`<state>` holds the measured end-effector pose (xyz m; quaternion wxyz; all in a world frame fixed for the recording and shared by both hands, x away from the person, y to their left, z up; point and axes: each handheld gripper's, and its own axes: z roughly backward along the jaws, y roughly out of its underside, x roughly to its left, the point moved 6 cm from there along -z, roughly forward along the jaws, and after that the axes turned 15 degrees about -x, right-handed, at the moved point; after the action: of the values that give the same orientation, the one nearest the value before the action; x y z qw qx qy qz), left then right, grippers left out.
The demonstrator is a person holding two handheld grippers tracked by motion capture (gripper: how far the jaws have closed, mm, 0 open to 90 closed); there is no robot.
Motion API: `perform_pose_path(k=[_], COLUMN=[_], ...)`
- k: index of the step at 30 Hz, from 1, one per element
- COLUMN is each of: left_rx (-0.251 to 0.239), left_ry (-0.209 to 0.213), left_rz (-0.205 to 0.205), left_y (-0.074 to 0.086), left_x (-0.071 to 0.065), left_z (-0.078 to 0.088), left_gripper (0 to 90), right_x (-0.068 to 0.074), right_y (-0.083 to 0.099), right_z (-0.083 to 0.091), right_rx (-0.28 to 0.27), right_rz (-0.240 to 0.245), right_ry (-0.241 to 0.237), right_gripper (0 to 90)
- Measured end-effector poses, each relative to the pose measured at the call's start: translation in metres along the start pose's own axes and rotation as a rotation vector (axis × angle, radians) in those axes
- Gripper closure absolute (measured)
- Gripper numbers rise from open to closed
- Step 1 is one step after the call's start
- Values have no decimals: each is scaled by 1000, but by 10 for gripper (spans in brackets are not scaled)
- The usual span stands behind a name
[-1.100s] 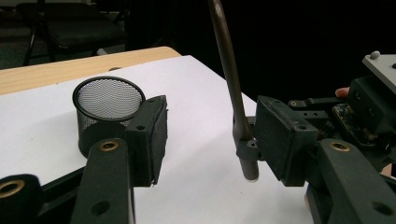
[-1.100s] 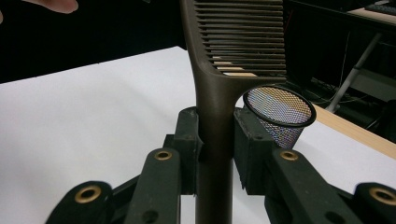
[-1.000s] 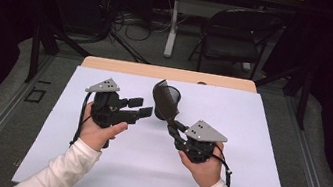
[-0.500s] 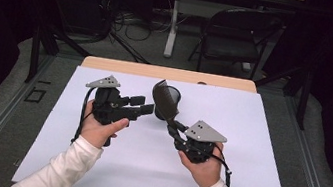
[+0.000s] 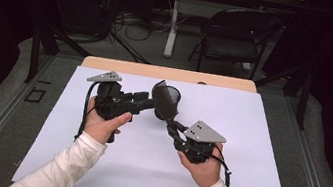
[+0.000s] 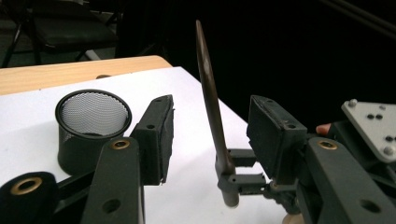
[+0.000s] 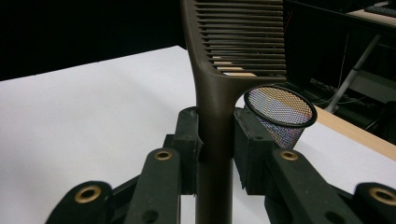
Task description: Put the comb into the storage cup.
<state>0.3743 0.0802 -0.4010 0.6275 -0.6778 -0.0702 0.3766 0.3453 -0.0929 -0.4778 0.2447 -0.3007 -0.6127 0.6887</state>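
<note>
The right gripper [image 5: 173,123] is clamped on the handle of a dark brown comb [image 7: 219,84], holding it upright above the white-covered desk [image 5: 246,151], just in front of a black mesh cup [image 6: 91,126]. The left gripper [image 6: 210,135] has its jaws around the comb's blade; they have just been closing, but the pads are not yet touching it.

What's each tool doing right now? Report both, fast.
Left tool: open, jaws just closing around the comb, pads not yet on it.
Right tool: shut on the comb's handle.
</note>
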Motion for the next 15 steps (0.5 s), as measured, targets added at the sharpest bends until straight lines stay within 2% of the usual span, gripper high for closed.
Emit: perform_pose_path(k=[5,15], left_rx=[-11,-22], left_ry=[-3,-17], left_rz=[14,5], left_y=[-2,-7], left_x=[0,-2], left_z=[-3,-8], left_gripper=[531,587], right_x=[0,2], right_y=[0,1], right_z=[0,-1], right_rx=[0,1], right_rz=[2,7], right_ry=[1,-3], right_gripper=[724,724])
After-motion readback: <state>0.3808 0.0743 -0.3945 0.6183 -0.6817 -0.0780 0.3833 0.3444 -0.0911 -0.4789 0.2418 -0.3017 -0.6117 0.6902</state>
